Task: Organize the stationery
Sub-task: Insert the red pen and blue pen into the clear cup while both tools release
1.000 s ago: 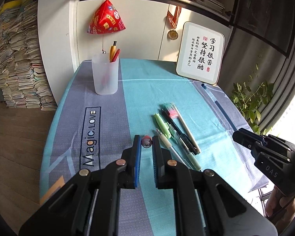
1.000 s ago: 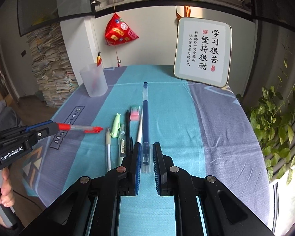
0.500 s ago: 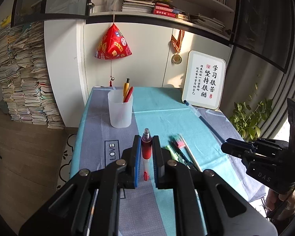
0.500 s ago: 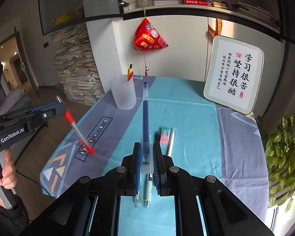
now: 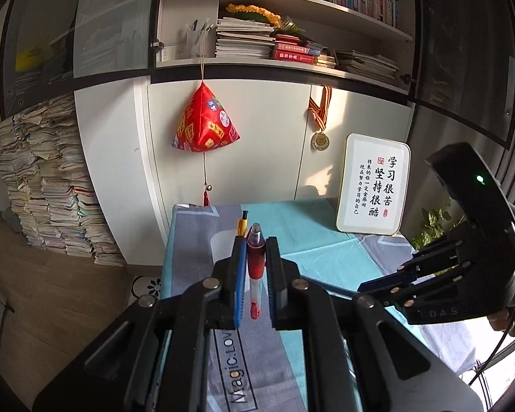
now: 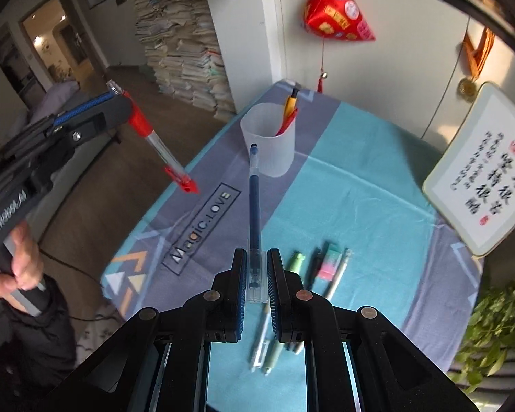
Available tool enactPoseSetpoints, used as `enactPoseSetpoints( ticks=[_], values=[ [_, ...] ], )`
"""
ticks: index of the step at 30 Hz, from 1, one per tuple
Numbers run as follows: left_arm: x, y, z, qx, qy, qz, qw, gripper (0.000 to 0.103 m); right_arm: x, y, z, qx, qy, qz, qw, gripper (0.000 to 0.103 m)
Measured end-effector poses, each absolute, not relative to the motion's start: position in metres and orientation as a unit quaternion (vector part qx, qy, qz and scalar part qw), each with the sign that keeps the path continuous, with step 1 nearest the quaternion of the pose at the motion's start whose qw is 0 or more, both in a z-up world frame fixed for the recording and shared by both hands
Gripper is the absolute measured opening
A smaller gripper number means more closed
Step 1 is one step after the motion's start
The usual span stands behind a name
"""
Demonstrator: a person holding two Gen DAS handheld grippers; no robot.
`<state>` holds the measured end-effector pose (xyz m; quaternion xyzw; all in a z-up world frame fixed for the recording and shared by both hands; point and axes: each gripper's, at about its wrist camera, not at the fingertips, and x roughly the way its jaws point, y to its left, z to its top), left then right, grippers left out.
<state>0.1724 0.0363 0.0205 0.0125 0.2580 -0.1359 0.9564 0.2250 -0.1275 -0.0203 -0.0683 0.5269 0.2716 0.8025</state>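
My left gripper (image 5: pixel 255 250) is shut on a red pen (image 5: pixel 255 257) and holds it in the air above the table's left side. From the right wrist view that same red pen (image 6: pixel 161 147) hangs tip down from the left gripper (image 6: pixel 116 99). A long blue pen (image 6: pixel 254 199) sticks forward from my right gripper (image 6: pixel 256 267), which is shut on its clear end. A translucent cup (image 6: pixel 269 140) with a yellow pen and a red pen in it stands at the far side. Several loose pens (image 6: pixel 293 264) and a pink eraser (image 6: pixel 329 262) lie on the cloth.
A framed calligraphy board (image 6: pixel 480 178) leans at the table's right rear. A red pyramid ornament (image 5: pixel 204 123) hangs on the wall behind. Paper stacks (image 5: pixel 48 185) stand on the floor to the left, a green plant (image 6: pixel 498 336) to the right. A hand (image 6: pixel 20 261) grips the left handle.
The left gripper has risen with the red pen, which went from level to tip down. The right gripper lifted the blue pen and swung it toward the cup.
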Motion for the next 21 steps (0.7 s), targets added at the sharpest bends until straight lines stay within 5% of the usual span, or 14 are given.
enactPoseSetpoints(
  ticks=[21],
  values=[
    [0.294, 0.051, -0.019, -0.025, 0.301, -0.102, 0.948, 0.009, 0.362, -0.060, -0.042, -0.122, 0.679, 0.216, 0.691, 0.013]
  ],
)
